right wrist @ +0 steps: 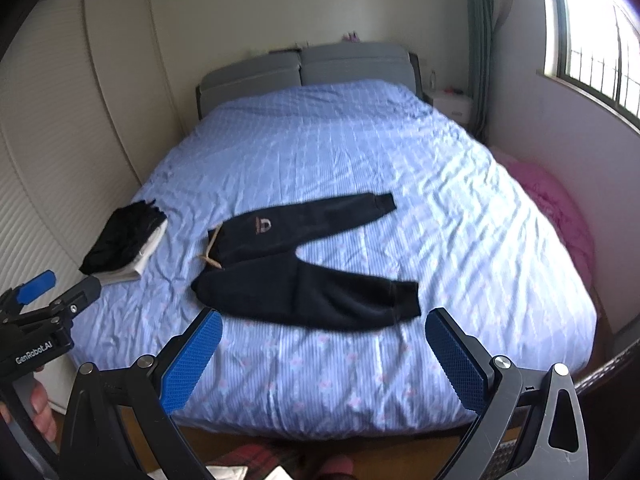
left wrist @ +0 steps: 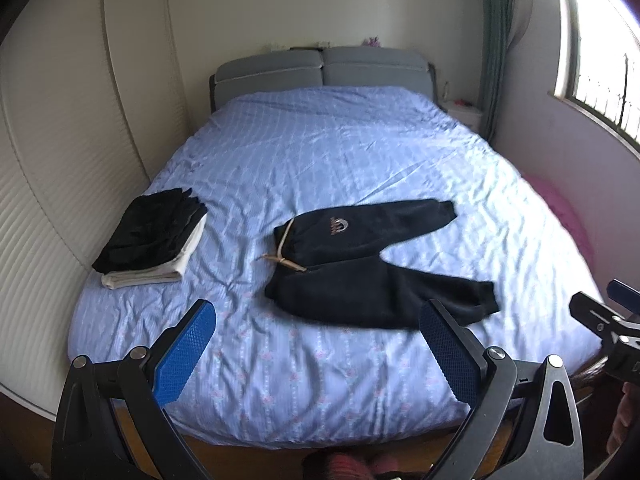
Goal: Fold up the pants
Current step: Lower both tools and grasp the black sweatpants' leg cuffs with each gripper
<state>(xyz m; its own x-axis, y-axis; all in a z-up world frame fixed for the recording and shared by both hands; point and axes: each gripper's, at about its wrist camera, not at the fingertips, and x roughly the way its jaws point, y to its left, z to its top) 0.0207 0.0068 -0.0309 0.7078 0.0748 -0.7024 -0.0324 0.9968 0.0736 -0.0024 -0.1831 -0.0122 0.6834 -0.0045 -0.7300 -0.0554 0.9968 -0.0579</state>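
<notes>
Black pants (left wrist: 372,268) lie spread out flat on the blue bed (left wrist: 320,152), waistband to the left with a tan drawstring (left wrist: 286,258), the two legs splayed apart toward the right. Near the bed's left edge sits a stack of folded clothes (left wrist: 148,240) (dark pieces on a pale one). Both the left hand-held gripper (left wrist: 318,344) and the right hand-held gripper (right wrist: 324,354) hang above the bed's near end, spread wide and grasping nothing.

Daylight enters from window (left wrist: 600,68) at right, blown out to white glare. Bedspread (left wrist: 320,160) evenly lit, soft crease shadows. Pants (left wrist: 372,268) near-black, detail lost. Slight motion blur throughout. Strong fisheye bending at edges, dark vignette corners.
</notes>
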